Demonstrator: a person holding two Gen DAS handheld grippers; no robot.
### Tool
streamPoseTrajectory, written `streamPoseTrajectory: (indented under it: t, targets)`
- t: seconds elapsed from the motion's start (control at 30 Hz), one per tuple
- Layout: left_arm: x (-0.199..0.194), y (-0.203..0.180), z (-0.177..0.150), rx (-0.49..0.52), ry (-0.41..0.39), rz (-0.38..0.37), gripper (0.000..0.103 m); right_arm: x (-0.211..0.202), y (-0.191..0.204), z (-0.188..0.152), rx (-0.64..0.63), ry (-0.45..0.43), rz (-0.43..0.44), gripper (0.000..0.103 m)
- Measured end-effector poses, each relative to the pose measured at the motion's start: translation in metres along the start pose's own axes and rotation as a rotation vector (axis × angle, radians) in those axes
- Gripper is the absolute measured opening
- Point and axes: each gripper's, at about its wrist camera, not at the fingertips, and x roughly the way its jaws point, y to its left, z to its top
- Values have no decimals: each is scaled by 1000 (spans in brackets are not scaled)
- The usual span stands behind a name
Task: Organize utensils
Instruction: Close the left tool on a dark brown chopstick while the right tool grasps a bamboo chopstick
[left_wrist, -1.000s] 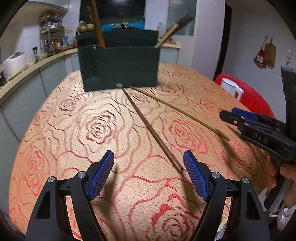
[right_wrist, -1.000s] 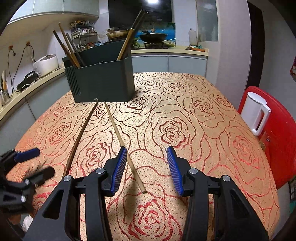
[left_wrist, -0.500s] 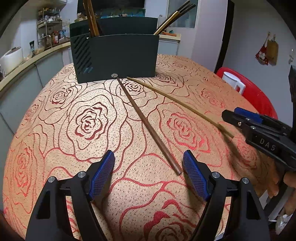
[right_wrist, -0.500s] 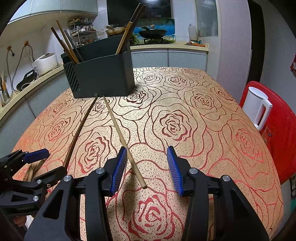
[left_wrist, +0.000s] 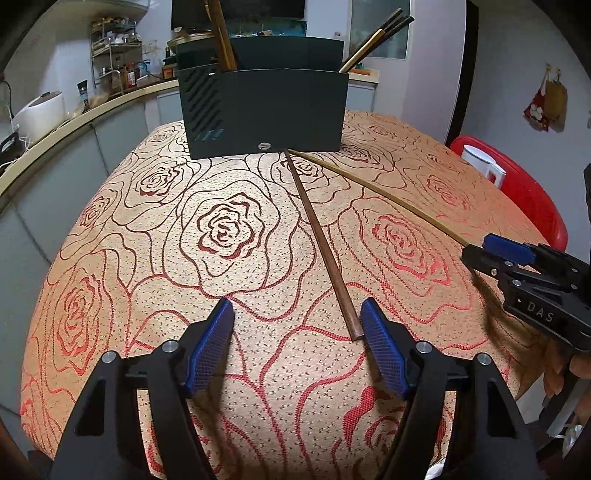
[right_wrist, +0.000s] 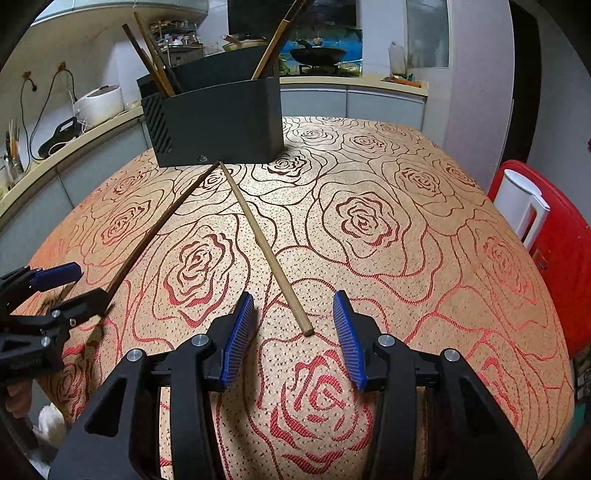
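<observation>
Two chopsticks lie loose on the rose-patterned tablecloth, far tips meeting at the dark utensil holder (left_wrist: 264, 110). The dark brown chopstick (left_wrist: 319, 240) ends just inside my left gripper's (left_wrist: 297, 321) right pad; the left gripper is open and empty. The light bamboo chopstick (right_wrist: 264, 245) ends between the pads of my right gripper (right_wrist: 293, 310), which is open and empty. In the right wrist view the holder (right_wrist: 218, 125) stands at the back, the dark chopstick (right_wrist: 159, 229) runs left toward the left gripper (right_wrist: 59, 284). The right gripper (left_wrist: 491, 251) shows in the left view, over the bamboo chopstick (left_wrist: 384, 195).
The holder holds several upright chopsticks (right_wrist: 155, 62). A red chair (right_wrist: 565, 251) with a white jug (right_wrist: 521, 206) stands right of the table. A kitchen counter (left_wrist: 66, 125) with appliances curves behind and left. The table edge drops away near both grippers.
Both grippers have moved forward and lower toward the near ends of the chopsticks. The chopsticks have not moved, and both grippers stay open.
</observation>
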Motion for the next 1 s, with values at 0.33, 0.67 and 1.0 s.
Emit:
streamPoseTrajectory:
  t: [0.33,0.67,1.0]
  targets:
    - [-2,3,-4,-6,-10,18,60,-4,17,-6,-65,0,78,34]
    - [-5,-1,-7,16,-31,25,41,-5,21,-7,-67,-22,61,31]
    - [-5,-8,-7,45,-38,16,8,-5,23,-8,-70,-26,66,17]
